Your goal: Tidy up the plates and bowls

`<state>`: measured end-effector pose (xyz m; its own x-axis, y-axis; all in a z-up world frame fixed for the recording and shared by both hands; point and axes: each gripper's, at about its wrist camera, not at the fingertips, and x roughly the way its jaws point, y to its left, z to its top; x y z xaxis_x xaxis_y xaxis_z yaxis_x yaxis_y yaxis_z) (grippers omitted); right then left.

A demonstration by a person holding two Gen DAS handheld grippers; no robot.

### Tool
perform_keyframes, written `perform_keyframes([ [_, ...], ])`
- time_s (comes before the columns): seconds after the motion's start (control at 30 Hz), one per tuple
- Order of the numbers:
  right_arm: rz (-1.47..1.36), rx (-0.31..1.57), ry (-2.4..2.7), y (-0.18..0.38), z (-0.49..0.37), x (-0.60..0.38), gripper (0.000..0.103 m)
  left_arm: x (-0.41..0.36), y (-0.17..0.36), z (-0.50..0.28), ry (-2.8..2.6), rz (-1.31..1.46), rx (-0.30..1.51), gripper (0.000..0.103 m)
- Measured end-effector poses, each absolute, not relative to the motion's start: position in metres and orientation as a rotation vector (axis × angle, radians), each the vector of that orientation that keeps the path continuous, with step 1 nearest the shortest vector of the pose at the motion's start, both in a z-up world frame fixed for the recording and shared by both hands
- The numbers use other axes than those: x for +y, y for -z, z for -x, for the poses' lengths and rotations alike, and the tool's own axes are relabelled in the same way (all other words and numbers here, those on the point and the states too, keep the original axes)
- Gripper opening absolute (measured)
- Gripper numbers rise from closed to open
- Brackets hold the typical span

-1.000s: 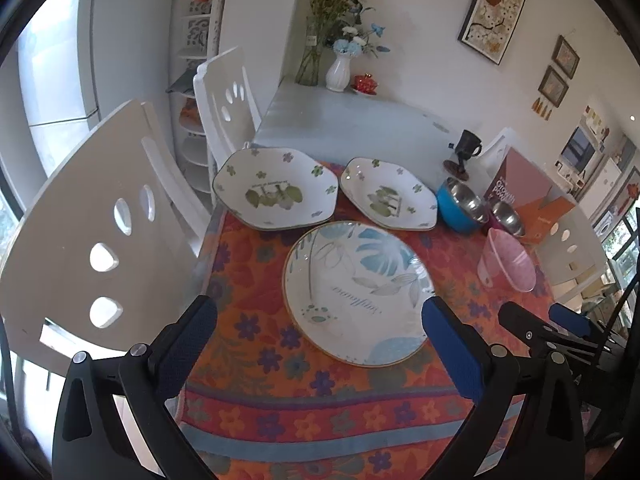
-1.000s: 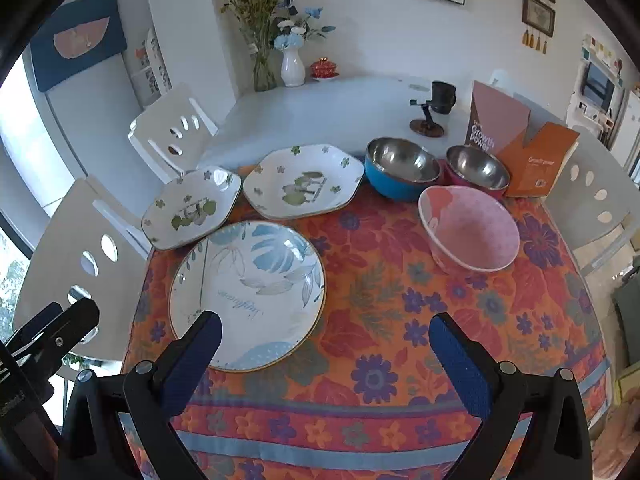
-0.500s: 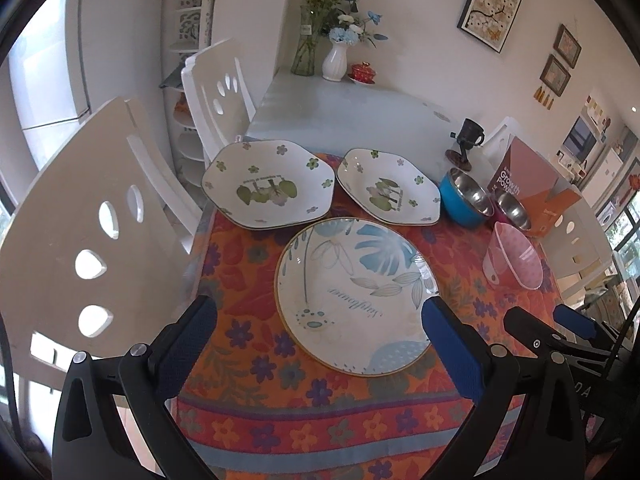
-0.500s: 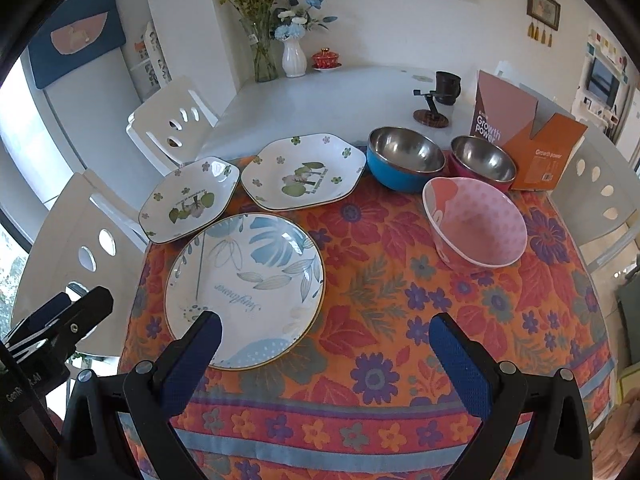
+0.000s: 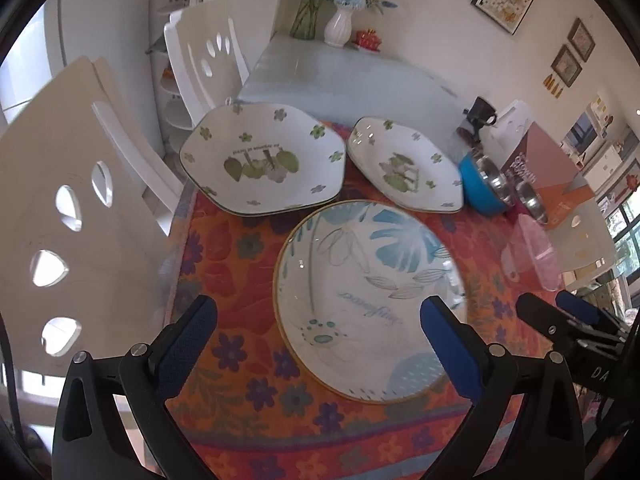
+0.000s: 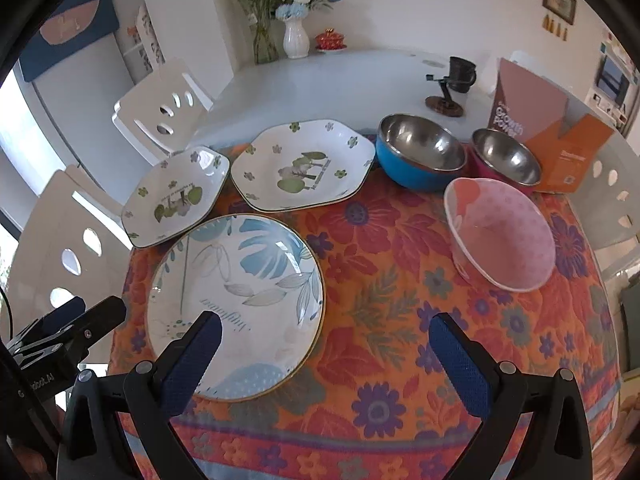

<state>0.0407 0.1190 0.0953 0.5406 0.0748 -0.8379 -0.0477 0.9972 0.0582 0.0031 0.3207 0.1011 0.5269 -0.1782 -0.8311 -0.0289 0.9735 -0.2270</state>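
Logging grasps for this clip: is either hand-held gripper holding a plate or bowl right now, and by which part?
Nothing is held. The left hand-held gripper and right hand-held gripper both hang open above the round blue-leaf plate.

From my left wrist view the pink bowl is blurred and warped near the edge, shape hard to read. The smaller steel bowl is half hidden behind the blue bowl. Writing on the round plate is too soft to read here. My left claw covers part of that plate's rim. In the right wrist view my right claw hides the plate's near edge. The orange box text is too small.
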Motion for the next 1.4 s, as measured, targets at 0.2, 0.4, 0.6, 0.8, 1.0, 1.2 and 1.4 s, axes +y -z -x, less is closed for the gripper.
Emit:
perform_keyframes([
  [0.2,-0.020,1.065,-0.120,-0.068,-0.074,0.121,0.101,0.327,-0.069,-0.022,0.106,0.252,1.085,0.094],
  [0.4,-0.035,1.163,-0.143,-0.037,-0.100,0.124,0.094,0.326,-0.047,-0.036,0.111,0.237,1.137,0.083],
  [0.6,-0.027,1.220,-0.148,-0.017,-0.116,0.123,0.082,0.327,-0.033,-0.048,0.119,0.242,1.175,0.065],
  [0.8,-0.053,1.246,-0.171,-0.006,-0.121,0.122,0.060,0.333,-0.025,-0.052,0.138,0.273,1.192,0.050],
  [1.0,-0.115,1.273,-0.226,0.006,-0.123,0.123,0.039,0.334,-0.023,-0.056,0.174,0.267,1.184,0.039],
  [1.2,0.004,1.245,-0.286,0.005,-0.123,0.138,0.038,0.317,-0.023,-0.057,0.224,0.199,1.159,0.041],
  [1.4,0.066,1.205,-0.283,-0.013,-0.111,0.144,0.039,0.319,-0.039,-0.042,0.240,0.215,1.136,0.041],
])
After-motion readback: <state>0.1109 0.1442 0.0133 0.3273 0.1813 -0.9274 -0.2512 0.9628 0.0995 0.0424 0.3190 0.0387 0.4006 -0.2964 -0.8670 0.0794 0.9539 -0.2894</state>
